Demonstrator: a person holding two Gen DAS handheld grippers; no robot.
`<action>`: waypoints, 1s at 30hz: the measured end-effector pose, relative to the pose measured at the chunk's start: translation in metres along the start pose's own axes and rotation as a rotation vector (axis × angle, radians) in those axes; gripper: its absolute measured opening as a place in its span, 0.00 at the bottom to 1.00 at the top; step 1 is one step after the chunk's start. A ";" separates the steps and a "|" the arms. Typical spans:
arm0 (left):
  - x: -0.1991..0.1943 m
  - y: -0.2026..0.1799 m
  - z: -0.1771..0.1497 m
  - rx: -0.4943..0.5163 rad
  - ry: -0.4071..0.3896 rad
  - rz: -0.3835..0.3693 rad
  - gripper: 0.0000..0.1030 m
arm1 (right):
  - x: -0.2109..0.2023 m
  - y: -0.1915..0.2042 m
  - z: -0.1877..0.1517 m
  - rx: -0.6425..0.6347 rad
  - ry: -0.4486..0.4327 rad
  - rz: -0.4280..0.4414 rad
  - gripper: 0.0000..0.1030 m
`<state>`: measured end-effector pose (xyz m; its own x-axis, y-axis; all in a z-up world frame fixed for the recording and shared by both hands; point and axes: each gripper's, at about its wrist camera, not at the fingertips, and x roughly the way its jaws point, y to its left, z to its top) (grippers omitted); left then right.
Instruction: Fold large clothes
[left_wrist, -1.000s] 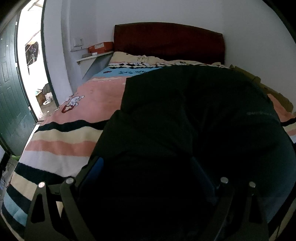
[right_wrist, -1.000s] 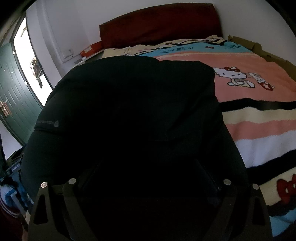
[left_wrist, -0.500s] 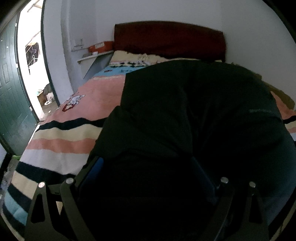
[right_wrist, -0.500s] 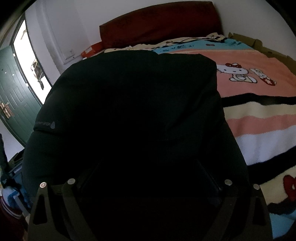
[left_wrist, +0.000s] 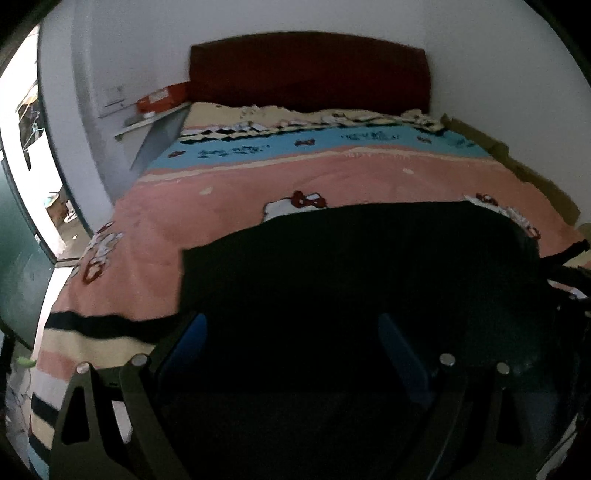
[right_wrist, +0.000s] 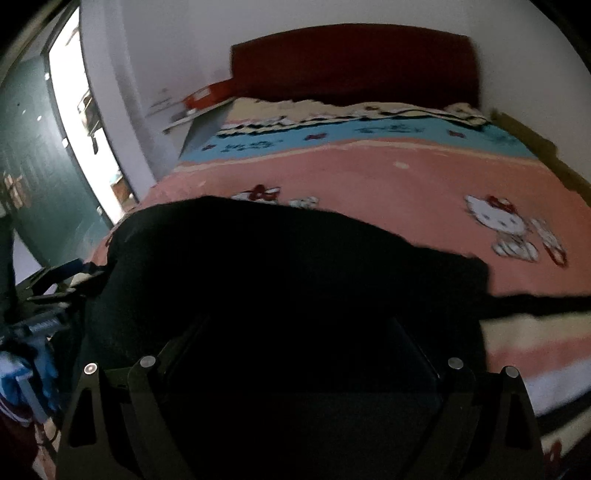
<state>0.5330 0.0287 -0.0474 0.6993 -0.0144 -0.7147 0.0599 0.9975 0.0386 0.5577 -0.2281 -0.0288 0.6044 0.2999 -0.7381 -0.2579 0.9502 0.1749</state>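
Observation:
A large black garment (left_wrist: 369, 258) lies across the near part of the bed and fills the lower half of both views. My left gripper (left_wrist: 291, 332) has its blue pads (left_wrist: 192, 336) wide apart. The black cloth lies between and over them and hides the fingertips. In the right wrist view the same garment (right_wrist: 295, 258) covers my right gripper (right_wrist: 295, 332), whose fingers also stand wide apart. The garment's far edge runs straight across the pink blanket.
The bed carries a pink, blue and striped cartoon blanket (left_wrist: 332, 177) under a dark red headboard (left_wrist: 310, 70). A shelf with a red box (left_wrist: 162, 98) is at the left wall. A green door (left_wrist: 18, 258) stands open at far left. Cardboard (left_wrist: 535, 177) lines the right wall.
The black garment, bulging high before both cameras earlier, has come down and now lies lower on the bed. Much more of the blanket shows. Finger spacing looks unchanged.

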 end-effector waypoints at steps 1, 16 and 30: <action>0.010 -0.003 0.003 0.004 0.021 -0.004 0.92 | 0.010 0.003 0.006 0.010 0.014 0.022 0.91; 0.035 0.077 -0.012 -0.169 0.203 0.038 0.92 | 0.039 -0.072 0.002 0.190 0.091 -0.064 0.94; -0.059 0.031 -0.040 -0.141 -0.023 -0.023 0.92 | -0.037 0.026 -0.029 0.005 -0.004 0.072 0.94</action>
<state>0.4651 0.0632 -0.0321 0.7153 -0.0372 -0.6978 -0.0233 0.9968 -0.0771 0.5066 -0.2168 -0.0164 0.5873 0.3674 -0.7212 -0.2968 0.9267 0.2304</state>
